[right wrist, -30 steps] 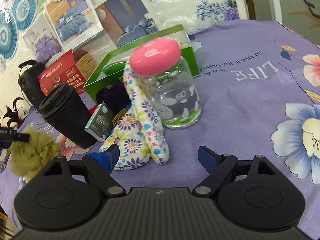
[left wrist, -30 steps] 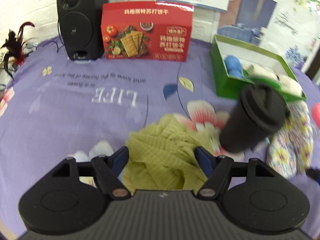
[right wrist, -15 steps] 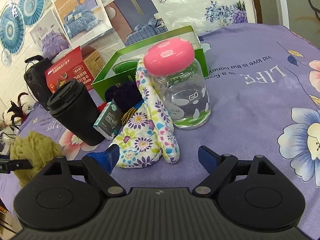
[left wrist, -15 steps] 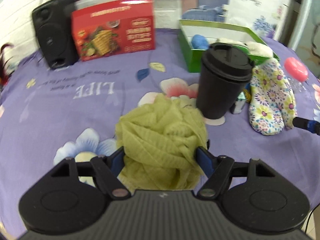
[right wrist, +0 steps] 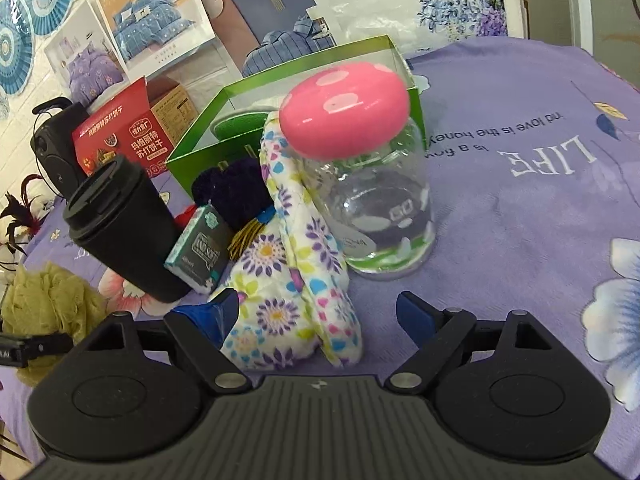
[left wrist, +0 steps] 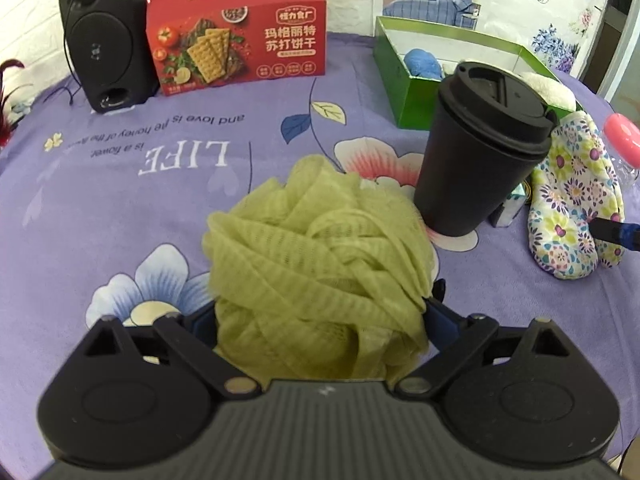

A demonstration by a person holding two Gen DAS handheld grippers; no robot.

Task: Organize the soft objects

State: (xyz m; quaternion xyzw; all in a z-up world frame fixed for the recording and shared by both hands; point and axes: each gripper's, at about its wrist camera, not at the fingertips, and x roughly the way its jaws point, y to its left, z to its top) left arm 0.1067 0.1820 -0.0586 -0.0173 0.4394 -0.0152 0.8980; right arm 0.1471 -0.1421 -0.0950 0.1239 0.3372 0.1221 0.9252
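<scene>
My left gripper (left wrist: 320, 320) is shut on a yellow-green mesh bath sponge (left wrist: 320, 256) and holds it above the purple cloth; the sponge also shows at the left edge of the right wrist view (right wrist: 44, 308). A green box (left wrist: 416, 80) at the back right holds a blue ball (left wrist: 422, 63) and white soft things. My right gripper (right wrist: 318, 316) is open, its fingers either side of the near end of a floral oven mitt (right wrist: 288, 280), which leans against a glass jar. The mitt also shows in the left wrist view (left wrist: 576, 196).
A black lidded cup (left wrist: 480, 152) stands between the sponge and the mitt. A glass jar with a pink lid (right wrist: 380, 200), a small teal packet (right wrist: 198, 250) and a dark knitted thing (right wrist: 232, 192) crowd the box front. A red cracker box (left wrist: 236, 24) and black speaker (left wrist: 104, 40) stand behind.
My left gripper has lifted the sponge off the cloth and swung right and back left. My right gripper has moved closer to the mitt, its fingers now flanking it.
</scene>
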